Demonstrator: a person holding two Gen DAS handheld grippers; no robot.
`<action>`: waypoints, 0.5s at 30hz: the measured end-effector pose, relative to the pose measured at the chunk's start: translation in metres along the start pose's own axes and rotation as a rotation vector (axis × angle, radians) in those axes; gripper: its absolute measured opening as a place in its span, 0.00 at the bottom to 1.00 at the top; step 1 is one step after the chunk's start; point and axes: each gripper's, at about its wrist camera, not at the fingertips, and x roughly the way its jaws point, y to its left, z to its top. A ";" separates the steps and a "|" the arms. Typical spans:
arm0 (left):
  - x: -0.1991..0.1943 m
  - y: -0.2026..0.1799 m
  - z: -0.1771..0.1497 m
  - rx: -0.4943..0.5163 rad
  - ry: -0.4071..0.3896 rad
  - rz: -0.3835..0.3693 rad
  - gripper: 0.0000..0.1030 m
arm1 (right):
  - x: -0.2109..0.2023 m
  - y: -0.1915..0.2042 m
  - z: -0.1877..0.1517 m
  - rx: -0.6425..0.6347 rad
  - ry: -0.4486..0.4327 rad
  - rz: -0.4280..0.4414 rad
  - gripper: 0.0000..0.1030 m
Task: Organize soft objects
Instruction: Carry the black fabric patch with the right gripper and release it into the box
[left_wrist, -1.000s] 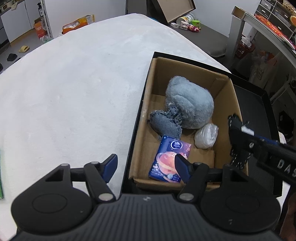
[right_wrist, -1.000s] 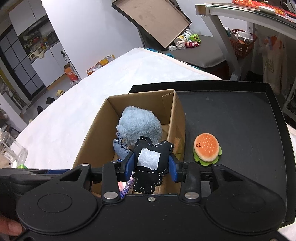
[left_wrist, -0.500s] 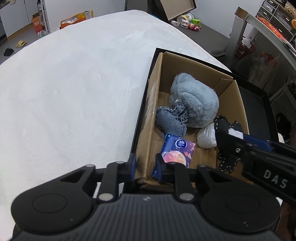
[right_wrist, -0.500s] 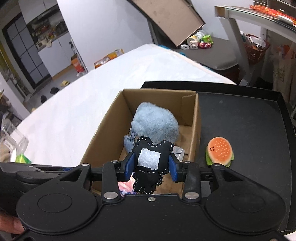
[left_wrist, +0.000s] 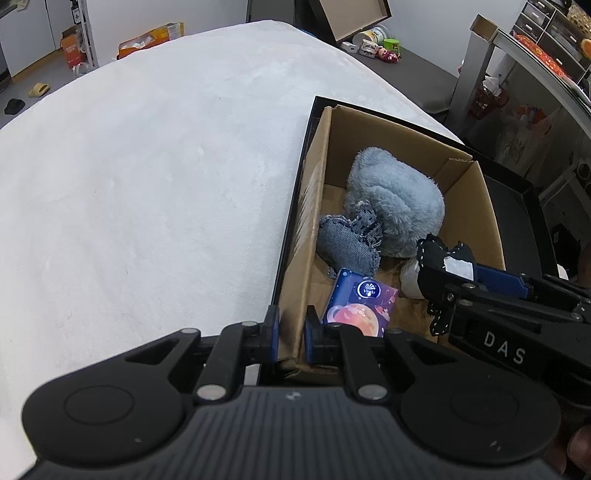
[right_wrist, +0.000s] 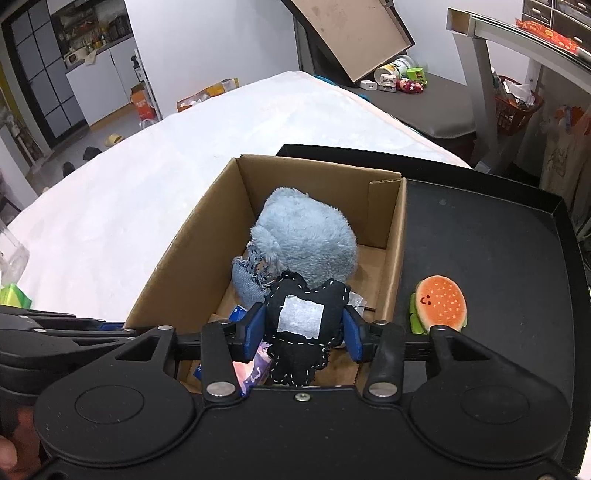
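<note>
Cardboard box (right_wrist: 207, 254) sits in a black tray (right_wrist: 517, 221) at frame centre in the right wrist view, already holding most of the soft stuff: a fluffy blue plush (right_wrist: 306, 240) at the back, a denim pouch (left_wrist: 347, 243) w/ frayed edge leaning on it, a tissue pack (left_wrist: 360, 306) lower centre, and a small white bundle (left_wrist: 408, 278) mostly hidden, can't tell what it is.

Right gripper (right_wrist: 303, 326) is clenched on a black stitched plush (right_wrist: 303, 317) w/ a silver patch, held above the near end of the box, over the tissue pack, apart from the box floor as far as I can see. So this one is approx. at the drop point but not yet in.

Left gripper (left_wrist: 290, 330) is clamped on the near left wall of the box, lower centre of its view, prob. steadying it.

Left to do, my read: release the black plush into the box, then the burger plush (right_wrist: 439, 304), which lies outside on the tray just right of the box wall. Nothing else soft shows on the white bed surface (left_wrist: 147, 166). Roughly four in, one in hand, one to go.
</note>
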 end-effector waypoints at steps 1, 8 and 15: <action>0.000 0.000 0.000 -0.001 0.000 0.000 0.12 | 0.000 0.000 0.000 -0.001 0.002 0.001 0.44; 0.000 0.000 0.002 -0.013 0.026 0.008 0.12 | -0.005 -0.001 0.001 0.003 -0.007 -0.003 0.57; -0.004 -0.007 0.004 0.011 0.031 0.028 0.16 | -0.017 -0.006 0.004 0.024 -0.038 0.010 0.60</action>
